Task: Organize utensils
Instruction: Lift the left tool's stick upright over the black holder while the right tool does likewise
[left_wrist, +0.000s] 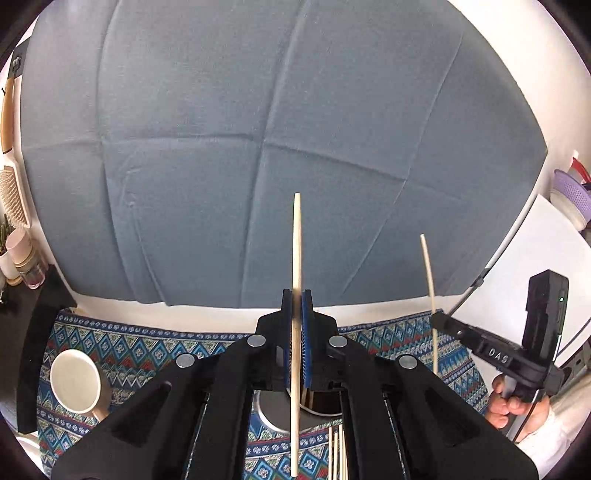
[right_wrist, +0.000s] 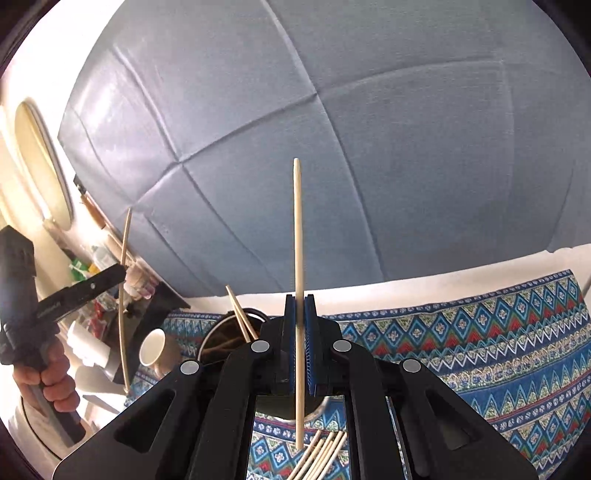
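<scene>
My left gripper (left_wrist: 296, 306) is shut on a wooden chopstick (left_wrist: 296, 258) held upright above a metal holder (left_wrist: 273, 410) that has chopsticks in it. My right gripper (right_wrist: 299, 310) is shut on another wooden chopstick (right_wrist: 298, 258), also upright, above the same dark metal holder (right_wrist: 221, 339) with two chopsticks (right_wrist: 240, 317) inside. Several loose chopsticks (right_wrist: 321, 458) lie on the patterned cloth (right_wrist: 480, 350) below; they also show in the left wrist view (left_wrist: 338, 454). Each gripper shows in the other's view, the right gripper (left_wrist: 439, 317) and the left gripper (right_wrist: 120, 271).
A white mug (left_wrist: 75, 380) stands on the cloth left of the holder, also in the right wrist view (right_wrist: 153, 349). A blue-grey sheet (left_wrist: 277, 147) hangs behind. Bottles and clutter (left_wrist: 22, 258) stand far left; a purple basket (left_wrist: 570, 192) far right.
</scene>
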